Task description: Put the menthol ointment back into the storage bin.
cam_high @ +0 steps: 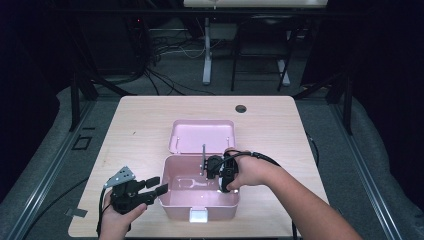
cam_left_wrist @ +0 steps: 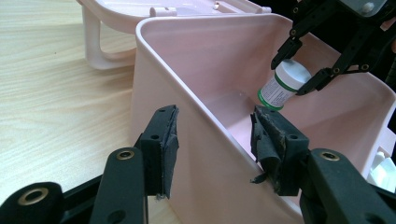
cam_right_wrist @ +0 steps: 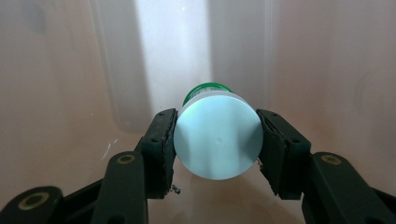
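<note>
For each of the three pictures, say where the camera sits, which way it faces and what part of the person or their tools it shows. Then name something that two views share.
High view: fixed above the person's side, looking forward and down on the table; both forearms and hands show.
Left gripper view: rides on the left gripper, facing along its fingers, which straddle the pink box wall.
Right gripper view: rides on the right gripper, facing down into the box; its fingers clamp a white-capped bottle.
Shared: both gripper views show that bottle.

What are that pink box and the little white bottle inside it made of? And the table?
Pink box: likely moulded plastic, smooth and slightly glossy, with light glare on its walls. Bottle: looks like white plastic with a smooth matte cap and a printed green-edged label. Table: pale wood-grain surface, possibly laminate rather than solid wood.
</note>
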`<state>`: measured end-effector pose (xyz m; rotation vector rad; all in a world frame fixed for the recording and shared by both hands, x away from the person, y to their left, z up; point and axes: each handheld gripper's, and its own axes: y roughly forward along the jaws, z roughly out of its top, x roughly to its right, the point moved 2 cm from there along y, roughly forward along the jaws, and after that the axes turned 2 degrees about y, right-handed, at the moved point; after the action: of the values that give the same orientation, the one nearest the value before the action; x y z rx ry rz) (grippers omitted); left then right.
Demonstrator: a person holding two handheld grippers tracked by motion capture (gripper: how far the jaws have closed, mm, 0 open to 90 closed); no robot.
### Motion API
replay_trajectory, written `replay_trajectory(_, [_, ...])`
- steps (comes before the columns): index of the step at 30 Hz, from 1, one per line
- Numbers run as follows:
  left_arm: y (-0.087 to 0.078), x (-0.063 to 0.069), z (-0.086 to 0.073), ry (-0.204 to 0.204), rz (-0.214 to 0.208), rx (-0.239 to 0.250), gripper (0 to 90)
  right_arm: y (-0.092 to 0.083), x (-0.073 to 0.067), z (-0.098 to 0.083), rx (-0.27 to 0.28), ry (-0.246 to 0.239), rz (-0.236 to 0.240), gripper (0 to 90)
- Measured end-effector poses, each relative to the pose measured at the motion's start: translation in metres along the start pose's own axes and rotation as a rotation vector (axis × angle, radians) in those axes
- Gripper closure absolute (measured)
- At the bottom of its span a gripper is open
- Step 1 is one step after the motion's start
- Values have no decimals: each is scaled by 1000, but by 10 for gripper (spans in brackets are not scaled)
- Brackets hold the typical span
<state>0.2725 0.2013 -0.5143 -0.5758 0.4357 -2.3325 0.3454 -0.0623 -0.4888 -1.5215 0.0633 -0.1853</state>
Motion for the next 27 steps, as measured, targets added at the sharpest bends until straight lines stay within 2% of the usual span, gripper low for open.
replay_trajectory(15, [0,0,0,1,0,0,512,9,1,1,-10,-8,-4,501])
replay_trajectory(27, [0,0,0,2,0,0,513,14,0,0,-47,-13,0,501])
